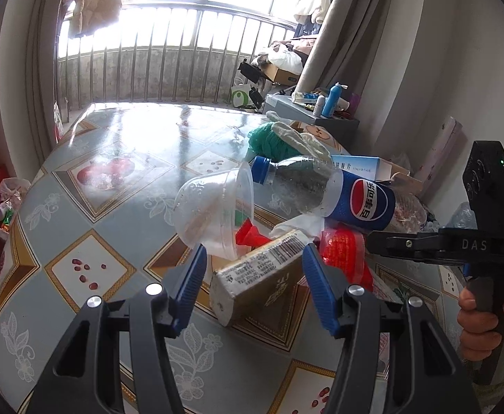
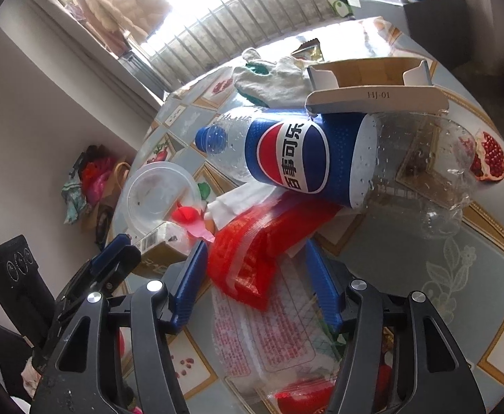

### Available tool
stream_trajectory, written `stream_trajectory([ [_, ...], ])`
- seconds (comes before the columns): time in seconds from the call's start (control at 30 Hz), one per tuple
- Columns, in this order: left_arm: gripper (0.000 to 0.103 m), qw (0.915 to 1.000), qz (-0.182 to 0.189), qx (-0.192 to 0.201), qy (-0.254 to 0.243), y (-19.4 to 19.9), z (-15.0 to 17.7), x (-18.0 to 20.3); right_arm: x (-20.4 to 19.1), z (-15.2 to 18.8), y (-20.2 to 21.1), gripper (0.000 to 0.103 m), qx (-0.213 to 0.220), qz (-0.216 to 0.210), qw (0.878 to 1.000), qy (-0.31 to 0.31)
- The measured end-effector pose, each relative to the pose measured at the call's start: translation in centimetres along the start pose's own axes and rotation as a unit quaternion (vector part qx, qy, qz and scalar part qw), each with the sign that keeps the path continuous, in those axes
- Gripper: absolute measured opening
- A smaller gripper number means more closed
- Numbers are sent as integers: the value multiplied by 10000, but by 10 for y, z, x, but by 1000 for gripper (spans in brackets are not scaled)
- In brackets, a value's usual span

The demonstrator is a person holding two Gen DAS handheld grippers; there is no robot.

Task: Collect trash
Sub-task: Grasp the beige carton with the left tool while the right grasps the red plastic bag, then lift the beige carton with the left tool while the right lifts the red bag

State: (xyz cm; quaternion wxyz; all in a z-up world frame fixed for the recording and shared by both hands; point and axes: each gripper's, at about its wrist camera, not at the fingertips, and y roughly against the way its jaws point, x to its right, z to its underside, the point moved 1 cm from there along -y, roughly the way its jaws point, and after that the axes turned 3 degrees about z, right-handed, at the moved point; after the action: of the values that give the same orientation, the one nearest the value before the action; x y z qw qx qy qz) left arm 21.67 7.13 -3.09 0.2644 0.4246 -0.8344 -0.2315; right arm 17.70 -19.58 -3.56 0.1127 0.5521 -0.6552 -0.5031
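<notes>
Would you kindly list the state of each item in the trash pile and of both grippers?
Cola bottle: capped, empty, lying on its side atop the pile.
Clear plastic cup: empty, tipped on its side.
Small carton: between the left gripper's pads.
Red wrapper: crumpled, between the right gripper's open pads.
Cardboard box: open.

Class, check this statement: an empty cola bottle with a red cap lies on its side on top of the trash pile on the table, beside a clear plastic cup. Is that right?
Not quite. The cola bottle has a blue cap, not a red one; the right wrist view shows it plainly. The rest holds: it lies on its side on the pile on the table, beside the clear plastic cup.
</notes>
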Motion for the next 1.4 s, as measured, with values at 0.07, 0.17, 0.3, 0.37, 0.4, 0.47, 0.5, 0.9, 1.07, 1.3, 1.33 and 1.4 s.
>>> stream_trajectory([
  [0.07,56,10000,28,-31,-33,-3,2,2,-1,-1,-5,56,-54,6,10000,-12],
  [0.17,56,9999,-37,-77,-133,-7,5,4,-4,-2,-11,56,-92,58,9999,2],
  [0.3,52,9996,-132,-78,-228,-9,7,4,-3,-4,-21,50,-171,104,9998,-58],
  [0.37,48,9996,-136,-77,-253,-10,7,4,-2,-3,-20,42,-173,127,9997,-69],
  [0.4,47,9996,-125,-78,-240,-10,8,4,-2,-3,-20,40,-163,117,9998,-76],
  [0.47,45,9997,-96,-79,-227,-10,8,4,0,-3,-17,34,-148,106,9998,-83],
  [0.5,43,9997,-87,-73,-228,-10,8,4,0,-3,-15,31,-136,86,9998,-92],
  [0.9,34,9996,98,146,-205,12,5,15,-3,-1,9,9,-55,-140,9999,-2],
  [1.07,34,9993,105,301,-215,26,1,20,-8,1,23,8,122,-250,9995,141],
  [1.3,33,9982,145,513,-282,50,-7,33,-12,5,55,7,411,-464,9979,206],
  [1.33,33,9979,137,552,-315,53,-8,37,-11,6,59,7,457,-471,9976,207],
  [1.4,33,9975,142,593,-365,59,-10,43,-8,7,70,7,569,-492,9970,188],
])
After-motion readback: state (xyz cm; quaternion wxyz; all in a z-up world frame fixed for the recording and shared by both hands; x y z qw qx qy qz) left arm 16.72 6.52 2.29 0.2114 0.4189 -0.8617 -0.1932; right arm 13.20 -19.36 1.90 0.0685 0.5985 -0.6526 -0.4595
